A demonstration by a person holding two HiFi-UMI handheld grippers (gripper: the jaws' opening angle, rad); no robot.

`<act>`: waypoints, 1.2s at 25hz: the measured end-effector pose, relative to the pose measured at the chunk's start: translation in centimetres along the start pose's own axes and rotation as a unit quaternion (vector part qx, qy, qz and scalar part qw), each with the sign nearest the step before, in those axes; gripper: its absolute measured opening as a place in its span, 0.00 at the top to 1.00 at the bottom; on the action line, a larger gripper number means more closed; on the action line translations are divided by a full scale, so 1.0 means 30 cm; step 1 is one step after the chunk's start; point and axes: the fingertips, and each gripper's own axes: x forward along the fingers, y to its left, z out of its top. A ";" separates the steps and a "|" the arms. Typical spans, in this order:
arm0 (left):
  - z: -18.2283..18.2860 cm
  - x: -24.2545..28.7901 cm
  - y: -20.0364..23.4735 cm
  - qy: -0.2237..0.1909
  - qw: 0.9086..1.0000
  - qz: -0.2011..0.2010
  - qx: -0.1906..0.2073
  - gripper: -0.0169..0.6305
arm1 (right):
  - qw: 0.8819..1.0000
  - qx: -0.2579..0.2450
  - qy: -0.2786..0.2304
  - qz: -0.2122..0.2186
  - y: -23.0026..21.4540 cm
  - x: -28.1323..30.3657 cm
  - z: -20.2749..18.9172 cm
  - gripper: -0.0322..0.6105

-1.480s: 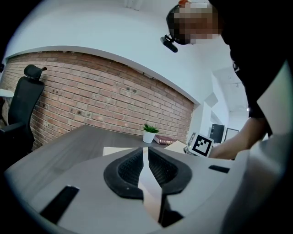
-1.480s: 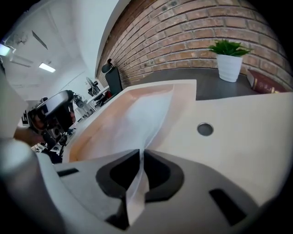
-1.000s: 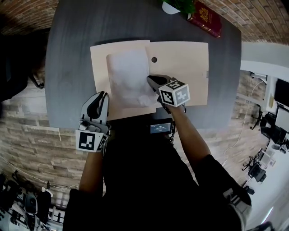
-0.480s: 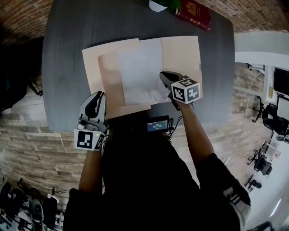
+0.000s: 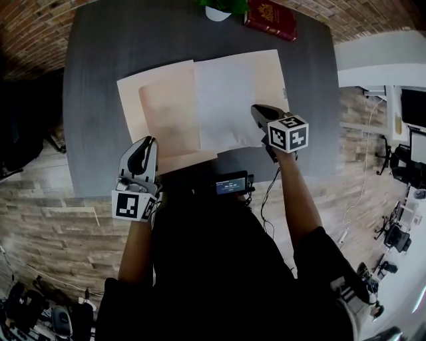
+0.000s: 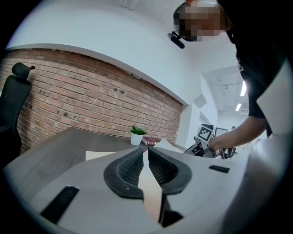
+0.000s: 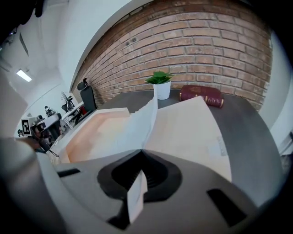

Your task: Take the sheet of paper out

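A beige folder (image 5: 163, 110) lies open on the dark grey table (image 5: 100, 53). A white sheet of paper (image 5: 226, 100) lies across its middle and right half, lifted at the near right corner. My right gripper (image 5: 257, 112) is shut on that corner; in the right gripper view the sheet (image 7: 137, 121) runs up from the shut right gripper (image 7: 142, 154) over the folder (image 7: 187, 128). My left gripper (image 5: 148, 143) is shut on the folder's near left edge, and the beige edge (image 6: 151, 183) shows pinched in the left gripper (image 6: 146, 153).
A potted plant (image 5: 219, 8) and a red book (image 5: 271, 18) stand at the table's far edge. A small device with a screen (image 5: 231, 184) hangs at the person's waist by the near edge. An office chair (image 6: 13, 91) stands left of the table.
My right gripper has moved to the right and risen a little with the sheet, sliding it out over the folder's right half. The left gripper keeps its hold on the folder.
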 end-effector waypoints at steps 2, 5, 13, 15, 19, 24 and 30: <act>0.009 0.003 -0.012 -0.007 1.000 -0.004 0.002 0.93 | 1.000 0.001 -0.010 -0.011 -0.024 -0.040 0.009 0.94; 0.018 0.004 -0.037 -0.014 1.000 -0.012 0.003 0.93 | 0.999 0.002 -0.026 -0.027 -0.050 -0.114 0.018 0.94; 0.045 -0.012 -0.095 -0.026 0.999 -0.021 -0.004 0.93 | 0.993 -0.030 -0.098 -0.055 -0.020 -0.338 0.096 0.94; 0.069 -0.023 -0.113 -0.032 0.999 -0.024 0.002 0.93 | 0.989 -0.041 -0.126 -0.061 0.001 -0.390 0.121 0.94; 0.120 -0.056 -0.143 -0.042 0.998 -0.030 0.020 0.93 | 0.979 -0.061 -0.181 -0.067 0.060 -0.491 0.160 0.94; 0.197 -0.090 -0.175 -0.058 0.997 -0.026 0.036 0.93 | 0.960 -0.076 -0.264 -0.060 0.147 -0.616 0.218 0.94; 0.269 -0.155 -0.264 -0.076 0.996 -0.011 0.049 0.93 | 0.928 -0.081 -0.361 -0.041 0.264 -0.773 0.233 0.94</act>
